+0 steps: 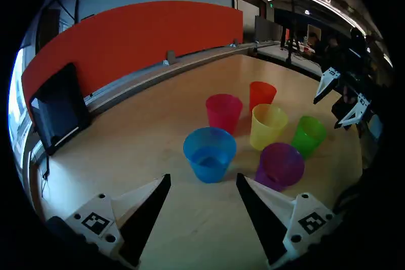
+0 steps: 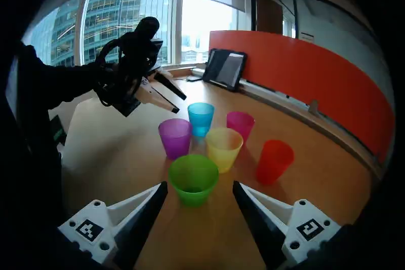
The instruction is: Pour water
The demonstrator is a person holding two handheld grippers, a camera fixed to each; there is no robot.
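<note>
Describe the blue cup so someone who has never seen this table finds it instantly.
On the wooden table before the orange wall stand six coloured cups. The blue cup is at the cluster's edge nearest the left gripper, between the pink cup and the purple cup. It is the only blue one.

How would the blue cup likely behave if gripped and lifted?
The blue cup looks thin, translucent plastic, so it probably flexes when squeezed. It seems to hold water, so likely heavier and prone to sloshing. Its smooth tapered wall may slip.
</note>
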